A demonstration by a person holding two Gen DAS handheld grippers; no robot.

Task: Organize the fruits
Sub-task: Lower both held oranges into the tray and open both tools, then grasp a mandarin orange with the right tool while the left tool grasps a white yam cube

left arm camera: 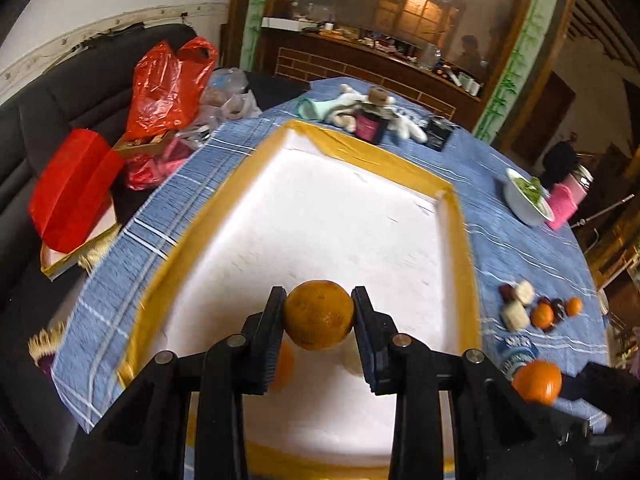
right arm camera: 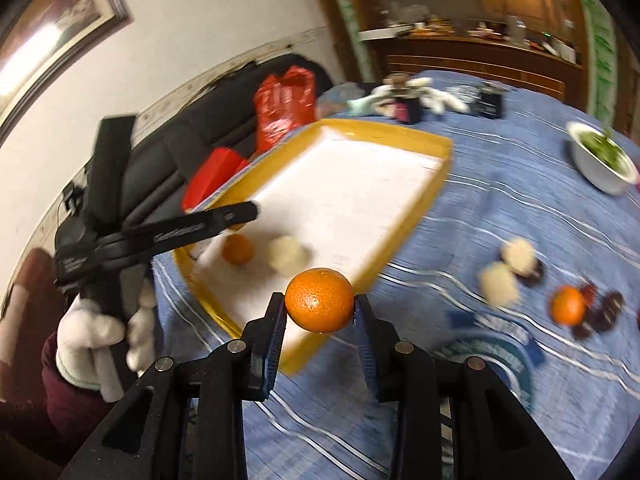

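Over the near end of the yellow-rimmed tray, the left gripper is clamped on a dull orange, one pad on each flank and the fruit clear of the white tray floor. Beneath it, partly hidden by the fingers, lie another orange and a pale round fruit. The step in hand looks like setting this orange down with its kind. Done well, that likely means lowering until it touches the floor just beside the resting orange before parting the pads, since a round fruit released from above would roll.

To the right, the right gripper is closed on a brighter orange, carried above the blue cloth of the counter at the tray's near edge. From this view the left gripper reaches in over the same corner, so the two releases are best staggered to avoid a knock.

Further right on the counter, well apart from the tray, loose fruit waits: two pale fruits, a small orange and some dark ones. A white bowl of greens stands beyond. Motion blur hides finer detail.
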